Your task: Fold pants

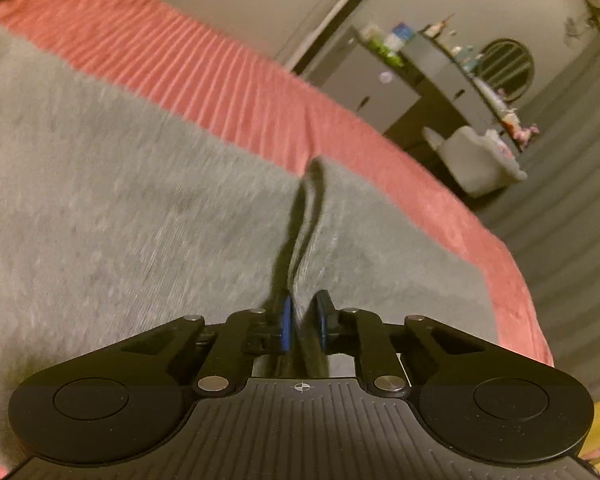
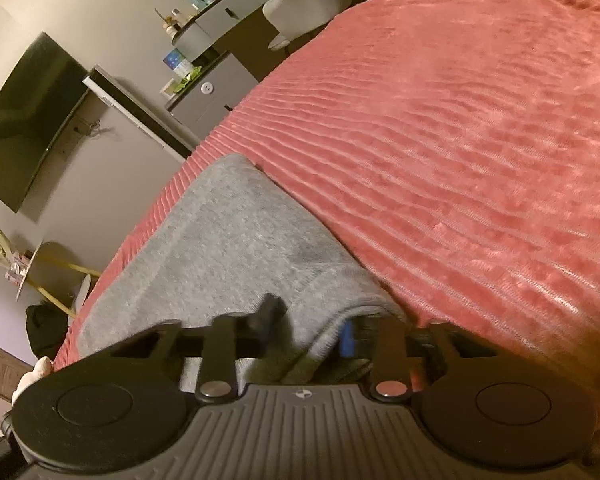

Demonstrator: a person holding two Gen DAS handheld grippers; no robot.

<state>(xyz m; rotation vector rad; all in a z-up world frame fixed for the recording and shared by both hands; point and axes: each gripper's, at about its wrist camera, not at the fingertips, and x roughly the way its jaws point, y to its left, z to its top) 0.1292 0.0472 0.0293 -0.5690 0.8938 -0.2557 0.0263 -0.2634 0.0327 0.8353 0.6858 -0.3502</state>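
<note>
Pink bedspread [image 2: 480, 140] under grey pants [image 1: 120, 200], both tongs [image 1: 305, 312] [image 2: 312, 324] tilted downward, pinching fabric

No readable txt, brand or nr in either view. Only marks: small white crosshair sign on left gripper [image 1: 304, 316] housing, centre top edge; same sort on right gripper [image 2: 312, 328] housing, blurred. Boxes [image 2: 177, 61] on far cabinet show print, too small/blurry to read.
</note>
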